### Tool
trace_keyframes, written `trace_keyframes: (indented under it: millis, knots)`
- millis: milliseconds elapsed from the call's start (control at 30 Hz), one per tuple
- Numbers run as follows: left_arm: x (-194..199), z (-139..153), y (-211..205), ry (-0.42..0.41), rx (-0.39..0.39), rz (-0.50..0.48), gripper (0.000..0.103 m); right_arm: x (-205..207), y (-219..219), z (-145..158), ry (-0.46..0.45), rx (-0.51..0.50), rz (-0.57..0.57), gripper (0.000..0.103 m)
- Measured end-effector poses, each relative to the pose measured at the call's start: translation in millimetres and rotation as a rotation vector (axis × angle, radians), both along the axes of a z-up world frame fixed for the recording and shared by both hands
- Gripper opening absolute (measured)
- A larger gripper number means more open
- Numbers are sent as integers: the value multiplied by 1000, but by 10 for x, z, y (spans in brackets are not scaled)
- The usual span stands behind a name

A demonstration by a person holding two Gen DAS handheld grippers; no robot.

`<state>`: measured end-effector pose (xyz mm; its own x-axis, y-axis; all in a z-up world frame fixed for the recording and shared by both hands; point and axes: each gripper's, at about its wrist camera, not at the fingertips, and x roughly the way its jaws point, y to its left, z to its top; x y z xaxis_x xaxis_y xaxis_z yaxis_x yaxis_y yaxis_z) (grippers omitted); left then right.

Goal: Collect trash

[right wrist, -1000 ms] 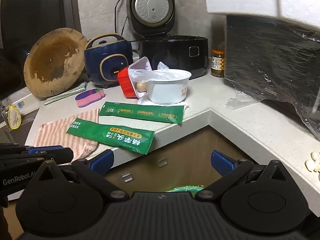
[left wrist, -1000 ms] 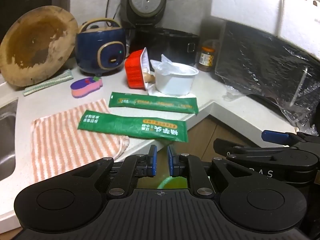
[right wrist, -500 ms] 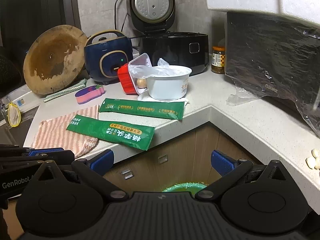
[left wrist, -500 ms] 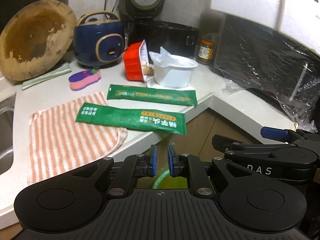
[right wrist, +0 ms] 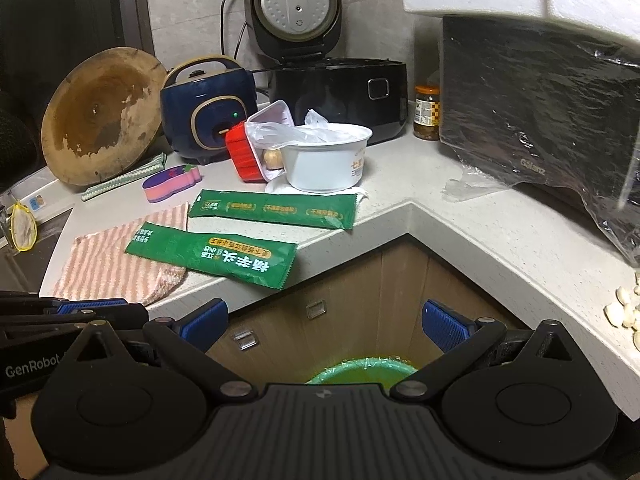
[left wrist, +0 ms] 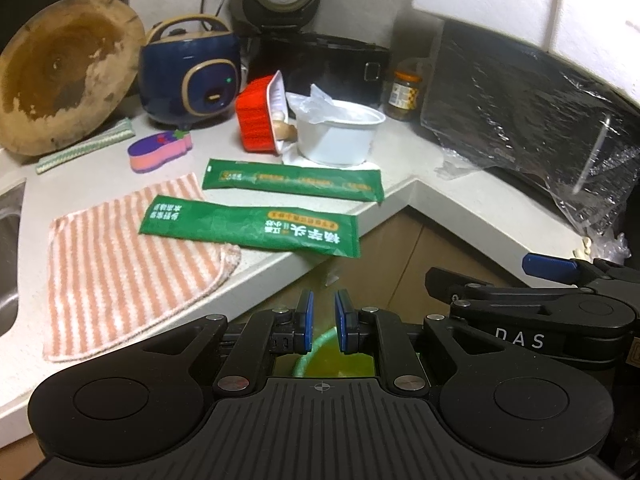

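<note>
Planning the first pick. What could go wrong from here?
1. The nearer green packet overhangs the counter edge; a nudge might drop it beside the green-lined bin.
2. It lies partly on the striped cloth, so a pinch may snag cloth.
3. The white bowl leans against the red tray; lifting one may tip the other.

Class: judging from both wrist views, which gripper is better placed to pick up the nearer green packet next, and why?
Probably the right gripper: its fingers are open and the nearer green packet overhangs the counter edge ahead. The left gripper is shut.

More of the green-lined trash bin [right wrist: 362, 369] shows below the counter edge [right wrist: 360, 232] than a second ago.
</note>
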<state>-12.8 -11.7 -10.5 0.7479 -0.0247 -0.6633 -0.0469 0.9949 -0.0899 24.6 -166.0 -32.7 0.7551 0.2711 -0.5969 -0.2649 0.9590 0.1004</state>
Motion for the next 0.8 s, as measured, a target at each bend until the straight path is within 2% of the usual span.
trace_keyframes:
  millis: [800]
  knots:
    - [-104, 13, -249, -14, -11, -42, 15, -203, -294, -5, -9, 2, -42, 103]
